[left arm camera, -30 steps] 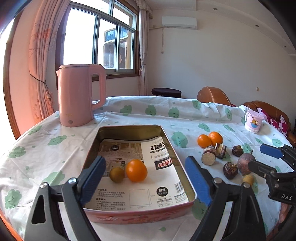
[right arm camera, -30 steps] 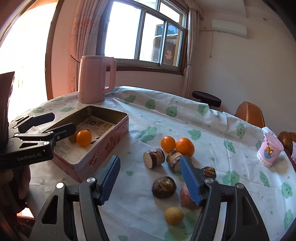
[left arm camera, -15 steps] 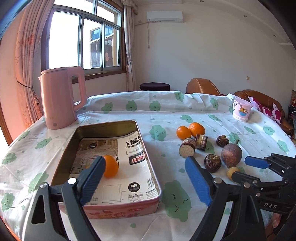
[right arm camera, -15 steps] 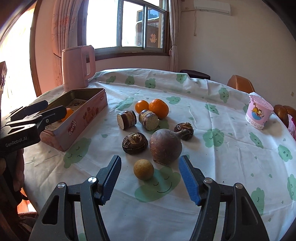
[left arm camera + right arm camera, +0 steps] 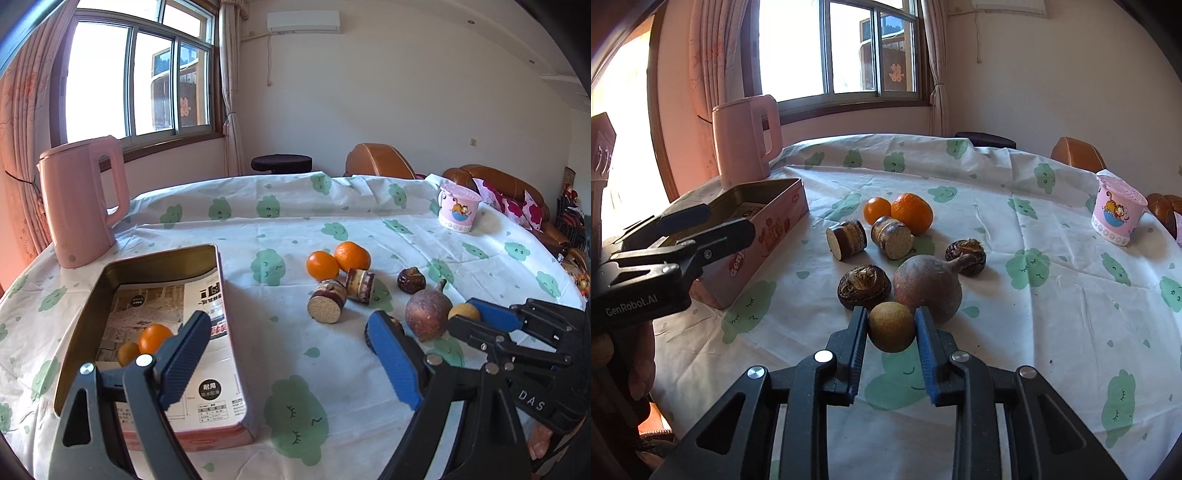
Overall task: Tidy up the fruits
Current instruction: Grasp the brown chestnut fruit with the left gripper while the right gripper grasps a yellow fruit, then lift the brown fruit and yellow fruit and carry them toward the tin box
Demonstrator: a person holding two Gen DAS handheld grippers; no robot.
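From your left wrist view, your left tool (image 5: 284,354) stands wide and empty over the desk, just beside the open pink metal tin (image 5: 227,295), which already holds two small orange fruits (image 5: 153,338).

From your right wrist view, your right tool (image 5: 891,328) has clamped the small round tan fruit (image 5: 891,326). The pick-up seems done; next you would lift it clear of the big brown-purple fruit (image 5: 927,284) and carry it to the tin.

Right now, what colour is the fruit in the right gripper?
Dull yellow-brown fruit, clearest in the right wrist view.
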